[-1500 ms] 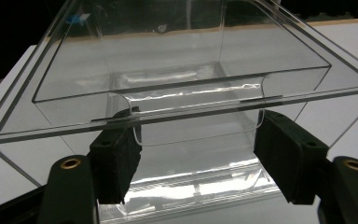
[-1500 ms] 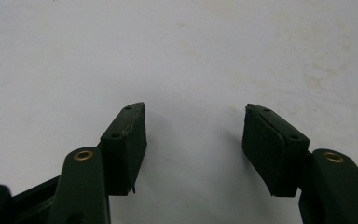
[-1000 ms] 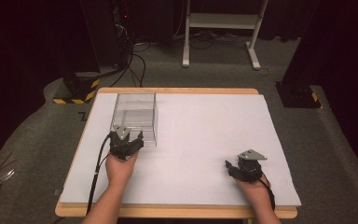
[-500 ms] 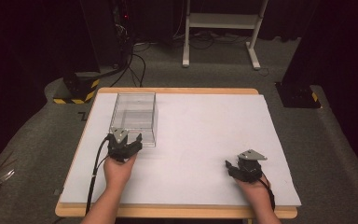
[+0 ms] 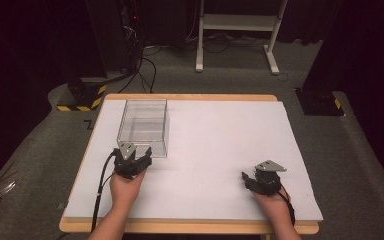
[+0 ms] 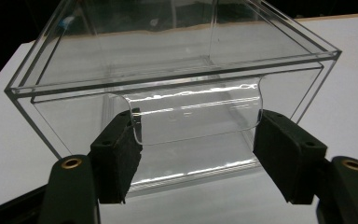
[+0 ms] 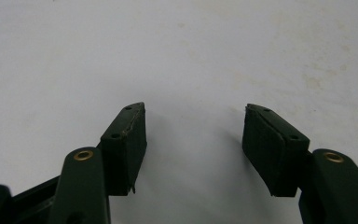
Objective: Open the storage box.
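I see next to nothing changed over the last second: my left gripper [image 5: 139,159] stays at the clear acrylic drawer box [image 5: 143,126], jaws wide astride its curved handle [image 6: 193,112] (not clamped). My right gripper [image 5: 254,179] idles, spread, on the white table [image 5: 220,135].

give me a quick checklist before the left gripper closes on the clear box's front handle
1. Left gripper open: ok, jaws spread wide.
2. Handle of the clear box between the jaws: ok, one pad at each end of the curved tab.
3. Pads touching the handle: cannot tell; the left pad looks against its edge, the right pad close.
4. Box sitting flat on the white table cover: ok.
5. Right gripper out of the way: ok, open over bare cover, far from the box.
6. Box contents: ok, looks empty.
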`<state>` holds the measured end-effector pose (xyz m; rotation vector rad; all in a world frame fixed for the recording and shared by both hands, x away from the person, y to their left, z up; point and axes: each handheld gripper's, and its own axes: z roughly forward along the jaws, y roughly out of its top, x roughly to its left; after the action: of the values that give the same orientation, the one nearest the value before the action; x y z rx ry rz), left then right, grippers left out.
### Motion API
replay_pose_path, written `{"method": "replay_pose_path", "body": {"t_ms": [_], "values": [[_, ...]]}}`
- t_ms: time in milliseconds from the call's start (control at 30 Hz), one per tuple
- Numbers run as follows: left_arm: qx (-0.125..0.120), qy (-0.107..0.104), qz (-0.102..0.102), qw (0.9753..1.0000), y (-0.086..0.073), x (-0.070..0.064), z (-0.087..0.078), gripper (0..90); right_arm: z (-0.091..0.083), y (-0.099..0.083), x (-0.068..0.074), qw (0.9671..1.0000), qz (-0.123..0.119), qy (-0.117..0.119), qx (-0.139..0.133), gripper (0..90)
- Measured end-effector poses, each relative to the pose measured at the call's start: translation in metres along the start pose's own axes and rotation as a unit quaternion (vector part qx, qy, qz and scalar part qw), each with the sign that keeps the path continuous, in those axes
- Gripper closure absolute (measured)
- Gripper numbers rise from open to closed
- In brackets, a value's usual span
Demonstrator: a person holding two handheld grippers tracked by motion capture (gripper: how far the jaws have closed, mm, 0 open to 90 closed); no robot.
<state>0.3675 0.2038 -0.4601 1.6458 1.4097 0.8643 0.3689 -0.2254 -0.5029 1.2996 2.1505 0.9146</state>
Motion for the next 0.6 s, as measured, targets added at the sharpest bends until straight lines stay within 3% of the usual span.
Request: {"method": "replay_pose_path", "body": {"t_ms": [600], "values": [[-0.008,-0.003,-0.005,1.0000,-0.014,-0.005,-0.022,33.2,0.000,0.000,0.000,1.0000,0.001,0.000,0.000,39.7]]}}
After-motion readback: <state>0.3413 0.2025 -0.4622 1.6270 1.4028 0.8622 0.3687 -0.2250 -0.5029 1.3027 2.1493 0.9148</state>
